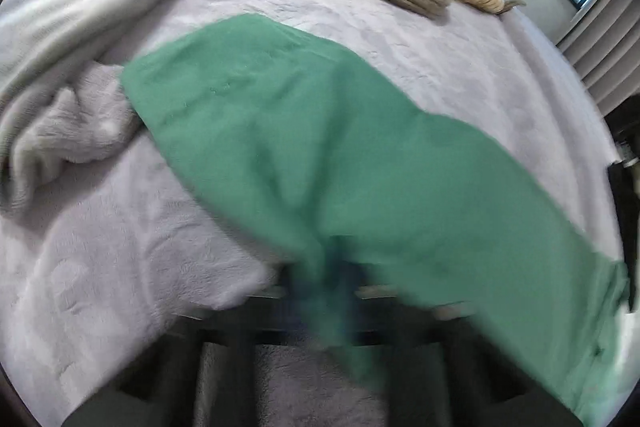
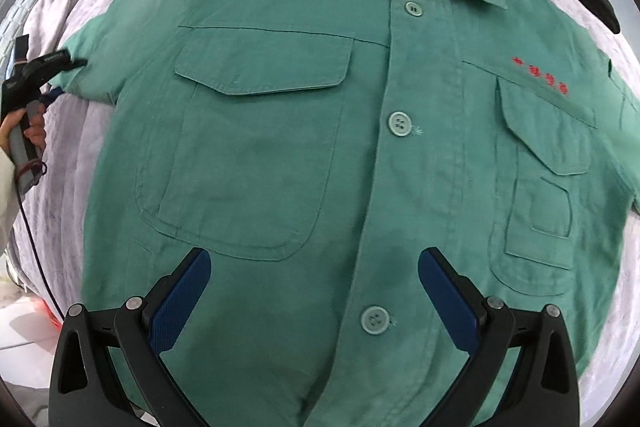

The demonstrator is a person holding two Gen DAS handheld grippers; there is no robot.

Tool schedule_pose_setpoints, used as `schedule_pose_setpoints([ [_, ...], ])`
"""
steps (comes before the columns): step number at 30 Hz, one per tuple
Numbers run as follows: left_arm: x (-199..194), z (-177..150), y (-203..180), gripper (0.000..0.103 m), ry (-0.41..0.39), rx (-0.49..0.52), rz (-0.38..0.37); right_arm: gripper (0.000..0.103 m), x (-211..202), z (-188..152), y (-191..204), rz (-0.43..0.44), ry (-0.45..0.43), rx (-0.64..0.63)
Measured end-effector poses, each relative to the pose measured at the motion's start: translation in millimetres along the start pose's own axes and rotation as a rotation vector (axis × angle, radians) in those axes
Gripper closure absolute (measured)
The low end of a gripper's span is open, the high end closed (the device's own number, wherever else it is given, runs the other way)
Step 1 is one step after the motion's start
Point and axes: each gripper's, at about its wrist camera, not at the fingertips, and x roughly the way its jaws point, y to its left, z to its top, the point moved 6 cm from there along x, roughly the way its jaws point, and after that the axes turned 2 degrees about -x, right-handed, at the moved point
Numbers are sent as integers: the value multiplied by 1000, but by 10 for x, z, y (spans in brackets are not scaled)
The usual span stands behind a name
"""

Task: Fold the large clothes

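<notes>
Under right tool (image 2: 314,291), spread wide: shirt (image 2: 280,147) flat on bed (image 2: 60,11), collar toward frame top. Left tool (image 2: 66,65) pinching sleeve end, frame left.

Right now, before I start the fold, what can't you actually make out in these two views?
- Left wrist view: left gripper fingertips, buried in blurred green shirt cloth.
- Right wrist view: shirt hem, cut off by the bottom edge behind the open right gripper.
- Right wrist view: red embroidery, too small to read.
- Right wrist view: far sleeve, cut off at the frame's rim.
</notes>
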Motion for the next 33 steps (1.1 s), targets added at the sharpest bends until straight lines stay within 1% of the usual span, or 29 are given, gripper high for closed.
schedule_pose_setpoints([
  [1, -43, 34, 30, 100, -8, -12, -17, 0, 13, -4, -2, 16, -1, 10],
  [2, -117, 59, -2, 100, -29, -9, -37, 2, 17, -6, -4, 29, -3, 17],
  [3, -189, 79, -50, 100, -47, 2, -50, 7, 17, -12, -8, 46, -7, 26],
  [5, -416, 93, -249, 100, -97, 56, -95, 11, 12, -22, -26, 57, -17, 34],
  [8, -796, 46, -731, 100, -159, 179, -177, 11, -88, -36, -128, 78, -48, 52],
  [10, -1015, -44, -1195, 100, -186, 279, -238, 11, -176, -62, -212, 84, -75, 73],
  [12, -1234, -239, -1732, 100, -200, 387, -306, 11, -298, -104, -335, 85, -103, 97],
  [14, -1366, -478, -2199, 100, -189, 467, -366, 11, -376, -146, -484, 77, -121, 118],
  [15, -1406, -629, -2432, 100, -176, 508, -395, 11, -434, -167, -593, 72, -134, 138],
  [16, -1422, -860, -2731, 100, -155, 561, -427, 11, -488, -212, -678, 69, -143, 154],
  [18, -1388, -1245, -3106, 100, -121, 639, -451, 11, -607, -273, -923, 57, -165, 195],
  [20, -1184, -1774, -3496, 100, -55, 737, -433, 11, -682, -275, -1156, 39, -179, 232],
  [21, -1120, -1964, -3593, 100, -33, 763, -422, 11, -708, -320, -1308, 26, -184, 257],
  [22, -944, -2273, -3706, 100, 14, 807, -390, 11, -718, -345, -1415, 18, -184, 276],
  [24, -744, -2697, -3750, 100, 77, 859, -328, 11, -740, -440, -1666, 5, -177, 323],
  [25, -633, -2867, -3744, 100, 92, 888, -278, 11, -735, -489, -1777, 0, -171, 348],
  [26, -521, -3019, -3704, 100, 93, 926, -212, 11, -711, -502, -1810, -6, -165, 369],
  [27, -460, -3105, -3649, 100, 98, 944, -172, 11, -707, -551, -1885, -10, -159, 385],
  [28, -439, -3147, -3599, 97, 103, 947, -151, 11, -720, -581, -1971, -10, -150, 396],
  [29, -450, -3163, -3519, 92, 103, 939, -143, 11, -733, -591, -2024, -13, -146, 398],
  [30, -463, -3152, -3494, 72, 99, 927, -147, 11, -750, -591, -2062, -19, -145, 392],
  [31, -522, -3122, -3446, 27, 82, 913, -142, 11, -759, -570, -2081, -24, -148, 381],
  [32, -600, -3072, -3387, 5, 49, 906, -112, 10, -771, -541, -2083, -27, -152, 369],
  [33, -677, -3026, -3325, 1, 11, 905, -92, 10, -782, -483, -2069, -28, -159, 354],
])
